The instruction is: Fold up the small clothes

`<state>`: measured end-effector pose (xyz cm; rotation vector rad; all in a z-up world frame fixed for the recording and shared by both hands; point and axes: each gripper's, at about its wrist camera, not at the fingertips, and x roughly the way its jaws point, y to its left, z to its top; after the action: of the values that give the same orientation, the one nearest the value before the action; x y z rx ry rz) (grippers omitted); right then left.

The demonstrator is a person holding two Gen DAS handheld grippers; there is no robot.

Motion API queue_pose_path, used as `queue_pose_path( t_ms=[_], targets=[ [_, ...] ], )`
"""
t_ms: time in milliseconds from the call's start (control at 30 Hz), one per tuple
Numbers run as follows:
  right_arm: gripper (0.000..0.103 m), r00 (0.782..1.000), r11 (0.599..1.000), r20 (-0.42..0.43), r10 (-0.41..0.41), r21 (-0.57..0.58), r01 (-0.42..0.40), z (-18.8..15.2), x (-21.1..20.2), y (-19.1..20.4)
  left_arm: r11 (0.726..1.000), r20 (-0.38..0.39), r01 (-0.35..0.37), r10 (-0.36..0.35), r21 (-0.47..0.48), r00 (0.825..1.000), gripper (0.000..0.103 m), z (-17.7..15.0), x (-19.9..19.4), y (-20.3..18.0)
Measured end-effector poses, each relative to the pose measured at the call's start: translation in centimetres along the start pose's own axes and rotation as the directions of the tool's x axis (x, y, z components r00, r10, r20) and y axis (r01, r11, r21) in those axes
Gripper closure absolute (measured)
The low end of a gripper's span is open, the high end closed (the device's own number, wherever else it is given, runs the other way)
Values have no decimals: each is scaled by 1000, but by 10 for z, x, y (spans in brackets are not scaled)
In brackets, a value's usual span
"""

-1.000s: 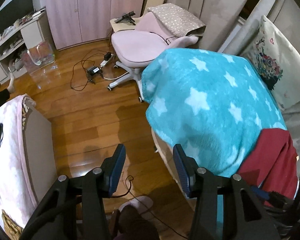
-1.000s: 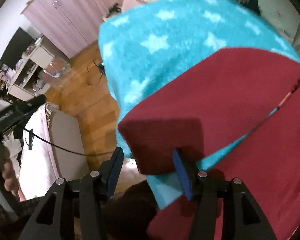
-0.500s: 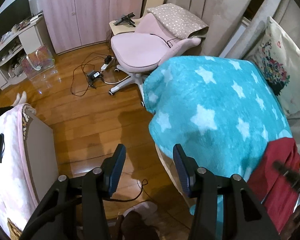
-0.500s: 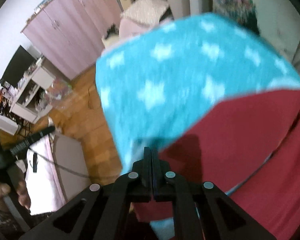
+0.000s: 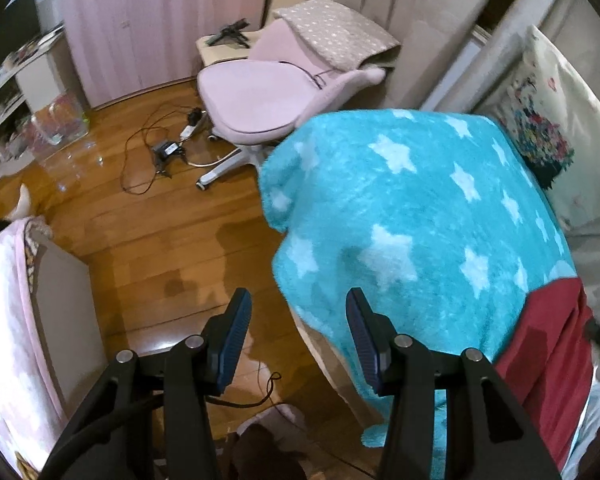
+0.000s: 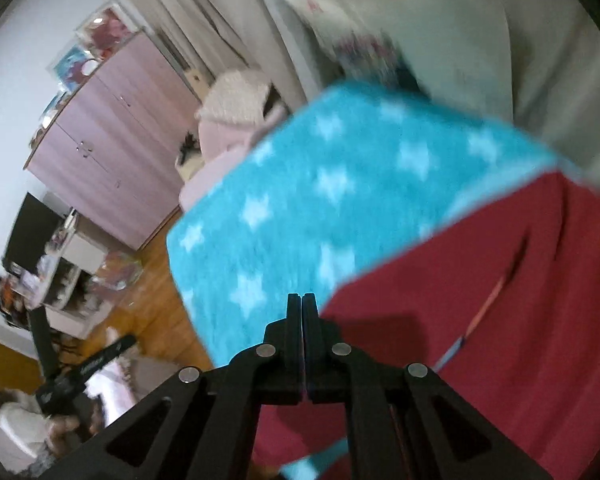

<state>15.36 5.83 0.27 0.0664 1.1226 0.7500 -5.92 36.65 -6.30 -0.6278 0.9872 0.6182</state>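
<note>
Worried the red garment is slipping out: the right tool is pinching what looks like just a thin edge, and its jaws are starting to part. The rest is lying right of it on the star blanket. Left tool is half open, empty, pointing steeply down over the floor.

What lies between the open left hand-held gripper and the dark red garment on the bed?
In the left wrist view, the turquoise star blanket fills the stretch between the left hand-held gripper and the dark red garment; nothing else lies on that part.
</note>
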Motion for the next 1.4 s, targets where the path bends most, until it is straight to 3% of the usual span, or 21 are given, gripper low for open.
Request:
queue_pose_path(
  t_ms=[67,100,167,233,333,467,500,567,667,800,1033,1133,1167,1267,1400],
  targets=[
    [62,997,999,-78,27,22,-26,-20,14,-3,1000,-6,5,-5,18,1000,55,0,2,-4],
    [56,993,999,-112,34,14,-33,-31,20,-2,1000,-11,8,-8,24,1000,55,-1,3,-5],
    [54,979,998,-204,14,-60,-27,-54,36,8,1000,-22,12,-11,28,1000,55,0,6,-7],
    [54,959,991,-276,-59,-128,24,-73,52,16,1000,-32,14,-14,24,999,55,0,10,-7],
    [53,933,990,-339,-119,-106,88,-87,72,11,1000,-45,21,-20,20,999,55,1,13,-6],
    [52,933,974,-305,-191,-176,142,-84,79,26,999,-57,38,-36,27,998,55,0,17,-11],
    [56,933,968,-295,-205,-201,149,-84,82,30,999,-59,43,-41,30,997,55,0,17,-12],
    [98,940,950,-243,-238,-262,173,-81,86,40,998,-58,55,-52,41,997,55,0,17,-16],
    [100,955,970,-237,-177,-205,129,-70,83,34,996,-45,66,-63,60,997,55,1,13,-22],
    [100,984,985,-133,-118,-142,99,-47,47,27,996,-37,68,-66,62,997,55,4,13,-23],
    [100,994,989,-10,-110,-105,108,-30,9,12,995,-55,61,-57,76,997,55,5,22,-28],
    [100,999,998,22,-47,-44,48,-25,-1,11,993,-65,56,-50,99,997,55,3,25,-34],
    [100,999,1000,46,-7,-25,8,-21,-10,13,993,-69,57,-50,106,996,55,2,26,-36],
    [100,991,999,133,15,-37,-10,-7,-48,19,989,-74,73,-63,129,995,55,0,25,-47],
    [100,961,999,275,-41,-21,48,8,-122,5,982,-65,113,-104,152,992,55,1,21,-64]
  ],
)
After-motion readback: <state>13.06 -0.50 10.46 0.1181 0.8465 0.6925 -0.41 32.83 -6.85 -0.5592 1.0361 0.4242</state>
